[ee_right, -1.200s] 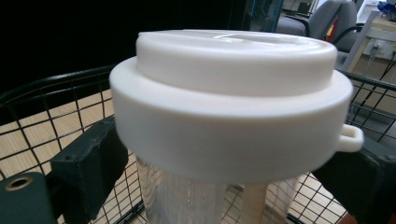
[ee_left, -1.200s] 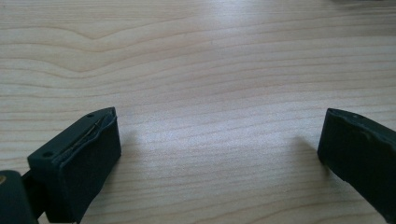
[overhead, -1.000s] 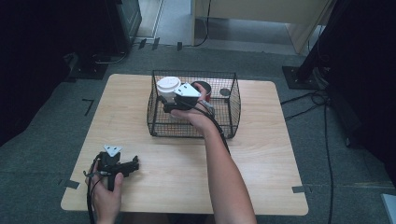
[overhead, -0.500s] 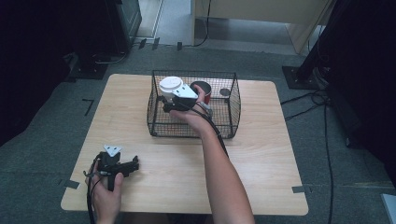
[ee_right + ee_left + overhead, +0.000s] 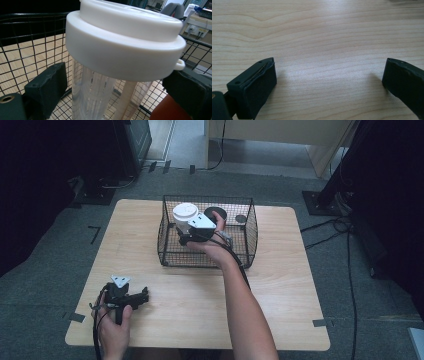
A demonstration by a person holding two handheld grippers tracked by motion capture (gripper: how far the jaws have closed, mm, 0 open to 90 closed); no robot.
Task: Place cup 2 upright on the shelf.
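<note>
Left gripper (image 5: pixel 142 296) rests on the table (image 5: pixel 280 295) at the near left corner, hand behind it, jaws wide apart over bare wood, nothing between. Right forearm reaches far from the near edge into the wire basket (image 5: pixel 250 227) at table centre-far. Right gripper (image 5: pixel 182 237) points left, level. Its jaws have just been opening; they flank the clear cup (image 5: pixel 105 97) below its white lid (image 5: pixel 122 45), left pad apart from the wall, right side hidden by the lid. Cup stands upright in the basket's far left part, long axis vertical, lid up.
</note>
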